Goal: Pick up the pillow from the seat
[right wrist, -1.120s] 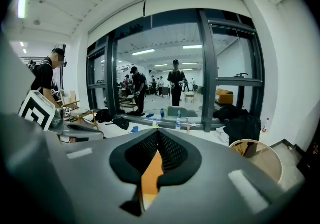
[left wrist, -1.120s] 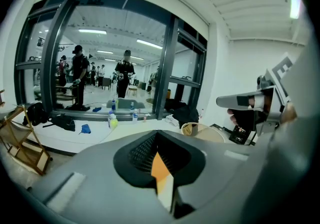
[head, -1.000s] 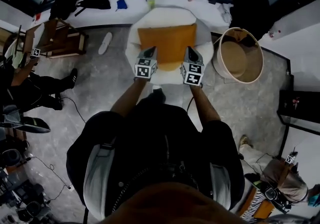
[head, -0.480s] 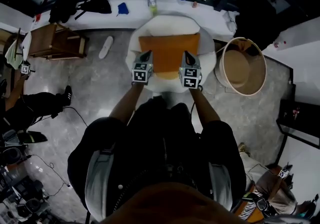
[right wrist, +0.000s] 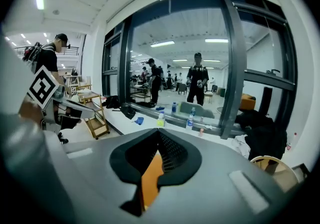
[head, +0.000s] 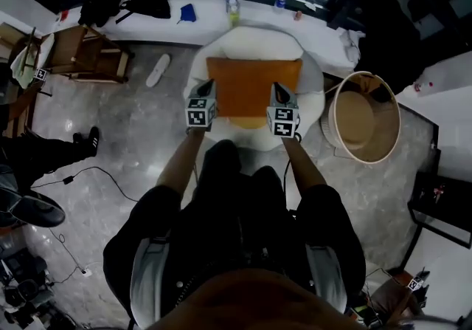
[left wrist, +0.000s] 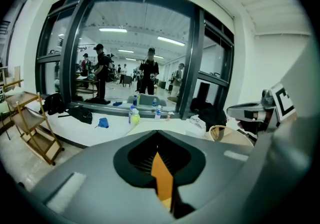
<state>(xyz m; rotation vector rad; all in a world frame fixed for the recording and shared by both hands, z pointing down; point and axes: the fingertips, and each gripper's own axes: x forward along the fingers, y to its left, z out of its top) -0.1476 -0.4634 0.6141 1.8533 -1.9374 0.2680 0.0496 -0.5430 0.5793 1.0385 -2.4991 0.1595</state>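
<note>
- The orange pillow (head: 254, 85) lies flat on the round white seat (head: 251, 42). Its near edge faces the person and nothing rests on it.
- The left gripper (head: 209, 85) sits at the pillow's near left corner and the right gripper (head: 276, 88) at the near right corner. That spacing suggests a two-handed lift, one tool per side, so the soft cushion comes up level instead of folding.
- Both pairs of jaws are clenched and pinch nothing. In each gripper view the tips meet, and the pillow shows only as a sliver of orange through the slot behind them.
- Whether the tips touch the fabric cannot be told from the head view.
- The task looks to be at the approach. The jaws need to part before either can take an edge, and shut tips would only dent or push the pillow.
- A round basket (head: 363, 120) stands on the floor just beside the seat, on the right and apart from the right gripper.
</note>
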